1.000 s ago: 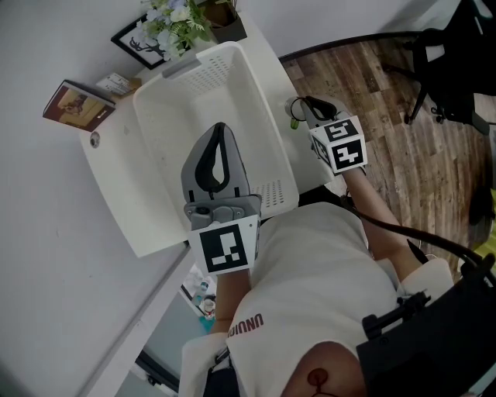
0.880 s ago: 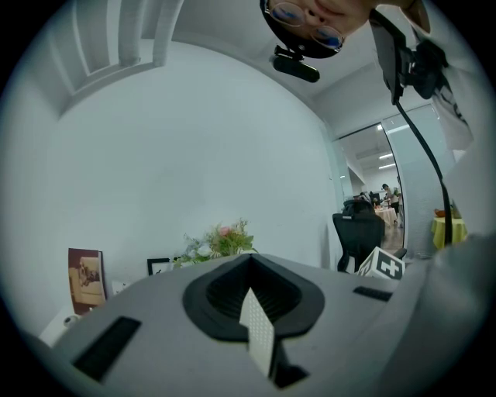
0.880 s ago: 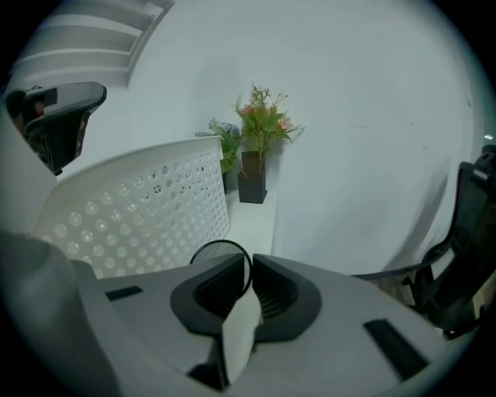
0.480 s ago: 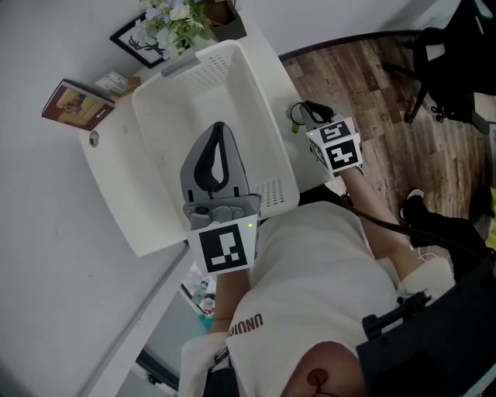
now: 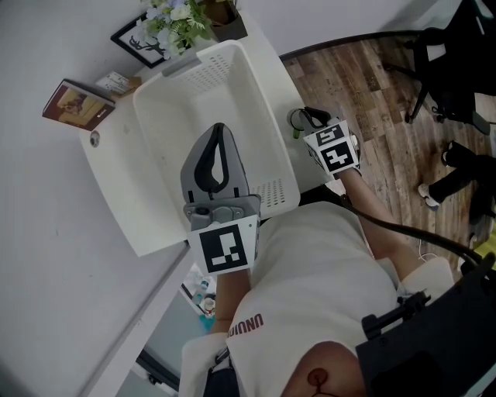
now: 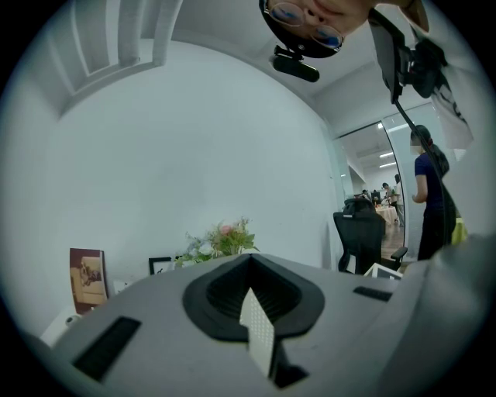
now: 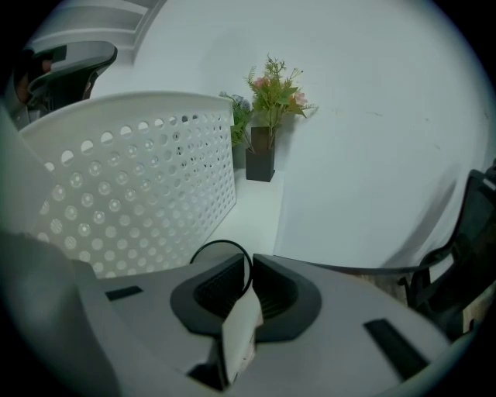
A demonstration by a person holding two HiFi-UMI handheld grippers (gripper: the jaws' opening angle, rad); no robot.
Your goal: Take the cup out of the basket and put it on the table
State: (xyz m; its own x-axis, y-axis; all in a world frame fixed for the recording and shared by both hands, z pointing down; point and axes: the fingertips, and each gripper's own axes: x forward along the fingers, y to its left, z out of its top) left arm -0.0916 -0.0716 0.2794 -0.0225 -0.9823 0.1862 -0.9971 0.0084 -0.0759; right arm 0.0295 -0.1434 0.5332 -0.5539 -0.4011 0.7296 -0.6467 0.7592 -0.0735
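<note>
A white perforated basket stands on the white table, and what shows of its inside is bare. My right gripper is just right of the basket, low over the table. Its jaws are shut on the rim of a cup with a thin dark rim. In the right gripper view the cup's round rim shows just past my right gripper, beside the basket wall. My left gripper hovers over the basket's near half, jaws shut and holding nothing, and in its own view this left gripper faces the wall.
A dark vase of flowers stands behind the basket, with a picture frame and a book further left. The table edge drops to a wooden floor with an office chair and a person's legs at the right.
My right gripper has sunk toward the table with the cup, drifting slightly nearer to me. The left gripper has stayed still. A person has walked into view on the floor at right.
</note>
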